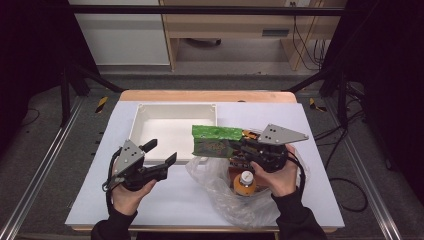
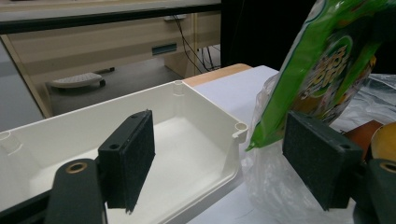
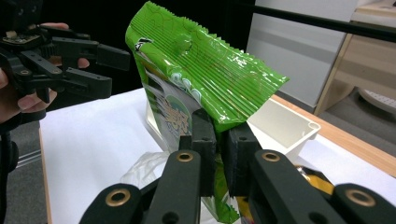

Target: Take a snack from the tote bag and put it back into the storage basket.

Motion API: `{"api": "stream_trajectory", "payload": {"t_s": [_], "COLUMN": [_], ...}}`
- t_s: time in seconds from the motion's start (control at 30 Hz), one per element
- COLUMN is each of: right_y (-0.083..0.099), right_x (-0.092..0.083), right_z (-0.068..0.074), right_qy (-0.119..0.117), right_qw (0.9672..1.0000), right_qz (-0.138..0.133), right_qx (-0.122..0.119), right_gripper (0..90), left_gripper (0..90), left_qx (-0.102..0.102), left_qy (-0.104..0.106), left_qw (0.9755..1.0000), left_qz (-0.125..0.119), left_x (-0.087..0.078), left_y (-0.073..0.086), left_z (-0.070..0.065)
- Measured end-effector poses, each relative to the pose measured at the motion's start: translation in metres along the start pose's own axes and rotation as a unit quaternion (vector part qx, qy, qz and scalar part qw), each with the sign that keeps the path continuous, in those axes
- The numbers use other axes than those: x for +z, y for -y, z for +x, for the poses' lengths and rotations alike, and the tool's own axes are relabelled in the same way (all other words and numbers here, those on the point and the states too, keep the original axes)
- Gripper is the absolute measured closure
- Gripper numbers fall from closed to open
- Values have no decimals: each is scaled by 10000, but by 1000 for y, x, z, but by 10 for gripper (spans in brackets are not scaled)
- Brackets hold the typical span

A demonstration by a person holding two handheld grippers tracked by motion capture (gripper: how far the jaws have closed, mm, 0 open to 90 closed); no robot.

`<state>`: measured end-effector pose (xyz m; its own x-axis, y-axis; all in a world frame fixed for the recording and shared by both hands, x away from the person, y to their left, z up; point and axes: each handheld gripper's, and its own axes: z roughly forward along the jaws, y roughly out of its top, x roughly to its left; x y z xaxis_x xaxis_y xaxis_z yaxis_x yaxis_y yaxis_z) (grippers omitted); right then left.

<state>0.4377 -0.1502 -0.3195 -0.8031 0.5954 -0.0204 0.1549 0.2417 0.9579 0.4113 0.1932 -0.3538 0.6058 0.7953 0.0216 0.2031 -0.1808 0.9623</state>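
In the middle of the high view, the right gripper (image 1: 239, 146) is clamping its two black jaws on a crinkly green foil snack bag (image 1: 216, 140), holding it just above the right-hand rim of the shallow white plastic bin (image 1: 142, 116). In the right gripper view the pads are pinching the bag (image 3: 201, 79) near its lower edge only, with most of the packet standing up and leaning toward the upper left of the frame. That is probably the main risk: with so small a bite on slick foil, the bag may be slipping or swinging as it travels, and it could be dropping outside the bin or catching on the rim.

The left gripper (image 1: 162, 152), at the lower left of the high view, is hovering with its jaws apart and nothing between them; in the left gripper view the bag (image 2: 322, 65) is hanging at the upper right, close to the right-hand pad. If both hands are closing in together, the open jaws could be knocking the packet or nudging the bin (image 2: 187, 93) across the table.

Below the bag, at the lower centre of the high view, a crumpled clear plastic bag (image 1: 220, 192) is lying with an orange bottle with a white cap (image 1: 245, 183) inside it; the right hand (image 1: 280, 177) sits just beside that bottle and could be tipping it over.
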Motion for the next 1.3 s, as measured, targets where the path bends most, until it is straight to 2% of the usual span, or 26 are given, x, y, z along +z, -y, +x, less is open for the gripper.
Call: {"api": "stream_trajectory", "payload": {"t_s": [0.4, 0.57, 0.73, 0.97, 1.07, 1.2, 1.3], "right_y": [-1, 0, 0, 0, 0, 0, 1], "right_x": [24, 32, 37, 42, 43, 43, 42], "right_z": [12, 16, 19, 22, 23, 23, 22], "right_qy": [-202, -302, -374, -445, -435, -379, -325], "right_qw": [9993, 9986, 9981, 9977, 9977, 9978, 9983], "right_qz": [299, 421, 454, 449, 464, 480, 429], "right_qx": [-55, -113, -163, -231, -242, -265, -237], "right_gripper": [847, 846, 846, 844, 840, 834, 818], "left_gripper": [267, 311, 405, 486, 570, 631, 683], "left_qx": [182, 246, 236, 303, 254, 296, 237], "left_qy": [205, 268, 294, 403, 398, 323, 422], "left_qw": [9996, 9993, 9993, 9987, 9988, 9988, 9986], "left_qz": [3, -19, -30, 63, 135, 203, 196], "left_x": [12, 17, 18, 22, 23, 21, 20], "left_y": [-6, -11, -14, -14, -13, -13, -13], "left_z": [-18, -23, -22, -23, -24, -27, -28]}}
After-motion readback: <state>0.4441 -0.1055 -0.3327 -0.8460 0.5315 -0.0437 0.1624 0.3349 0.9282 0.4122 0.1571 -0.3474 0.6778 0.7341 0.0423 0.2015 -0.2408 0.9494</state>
